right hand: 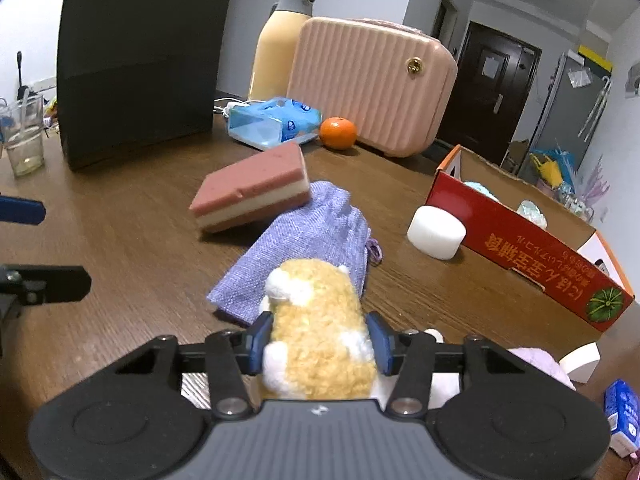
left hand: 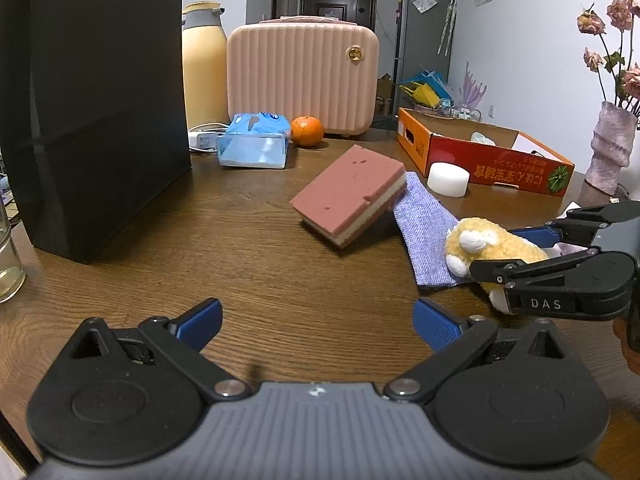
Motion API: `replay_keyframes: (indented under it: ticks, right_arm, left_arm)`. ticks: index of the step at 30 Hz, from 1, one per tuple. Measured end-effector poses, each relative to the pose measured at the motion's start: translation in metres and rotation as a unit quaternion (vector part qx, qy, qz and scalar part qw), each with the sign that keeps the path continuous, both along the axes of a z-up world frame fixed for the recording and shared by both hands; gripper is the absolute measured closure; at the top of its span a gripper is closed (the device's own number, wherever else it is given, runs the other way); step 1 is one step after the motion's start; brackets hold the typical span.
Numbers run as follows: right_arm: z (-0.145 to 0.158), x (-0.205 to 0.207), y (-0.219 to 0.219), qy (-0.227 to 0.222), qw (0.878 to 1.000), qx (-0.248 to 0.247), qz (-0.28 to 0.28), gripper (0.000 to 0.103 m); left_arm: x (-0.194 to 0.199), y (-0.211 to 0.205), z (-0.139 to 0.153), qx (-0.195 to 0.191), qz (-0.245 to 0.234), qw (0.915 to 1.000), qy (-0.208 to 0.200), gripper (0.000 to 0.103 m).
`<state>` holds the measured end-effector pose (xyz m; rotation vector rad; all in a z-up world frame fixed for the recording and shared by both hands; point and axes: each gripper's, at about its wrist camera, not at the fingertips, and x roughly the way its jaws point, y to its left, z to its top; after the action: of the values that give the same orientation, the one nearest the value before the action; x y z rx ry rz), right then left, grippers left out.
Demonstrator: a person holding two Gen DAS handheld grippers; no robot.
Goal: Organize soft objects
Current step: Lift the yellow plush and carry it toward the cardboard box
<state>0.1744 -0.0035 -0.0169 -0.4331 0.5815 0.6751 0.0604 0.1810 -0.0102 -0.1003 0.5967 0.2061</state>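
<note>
— What's my right gripper (right hand: 320, 344) doing?

— Its blue pads (right hand: 261, 342) are pressed into both sides of the plush toy (right hand: 320, 336), clamped on it. The toy lies partly on the purple pouch (right hand: 316, 236), low over the wooden table (right hand: 132, 248).

— And my left gripper (left hand: 318, 324)?

— Spread wide, nothing between the fingers, hanging above bare table. I see the right one from there too, beside the toy (left hand: 492, 246).

— The other soft things?

— The pink sponge (right hand: 256, 188) leans on the pouch's far end. A white foam cylinder (right hand: 436, 232) sits just beside the red cardboard box (right hand: 520, 248).
</note>
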Motion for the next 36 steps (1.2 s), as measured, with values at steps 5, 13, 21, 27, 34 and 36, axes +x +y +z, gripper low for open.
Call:
replay_keyframes:
  ticks: [5,13,21,27,34,36]
  right_arm:
    - [0.002,0.0,-0.008,0.0,1.0,0.025,-0.001,0.057]
    - [0.009,-0.001,-0.022,-0.01,0.999,0.053,-0.006,0.058]
    - [0.023,0.002,-0.05,-0.027,0.995,0.097,-0.025,0.058]
    - [0.036,0.005,-0.075,-0.048,0.99,0.125,-0.046,0.058]
    - [0.043,0.012,-0.105,-0.06,0.985,0.143,-0.07,0.058]
    - [0.044,0.014,-0.114,-0.062,0.984,0.15,-0.078,0.058]
  left_arm:
    - [0.003,-0.004,0.0,0.004,-0.001,1.0,0.004,0.0]
    - [0.009,-0.015,0.002,0.013,-0.005,0.9999,0.008,0.0]
    - [0.017,-0.03,0.006,0.023,-0.008,0.9996,0.012,0.0]
    - [0.027,-0.047,0.01,0.031,-0.018,0.9992,0.016,0.0]
    - [0.041,-0.068,0.012,0.037,-0.032,0.9986,0.02,0.0]
    - [0.046,-0.075,0.012,0.039,-0.036,0.9983,0.023,0.0]
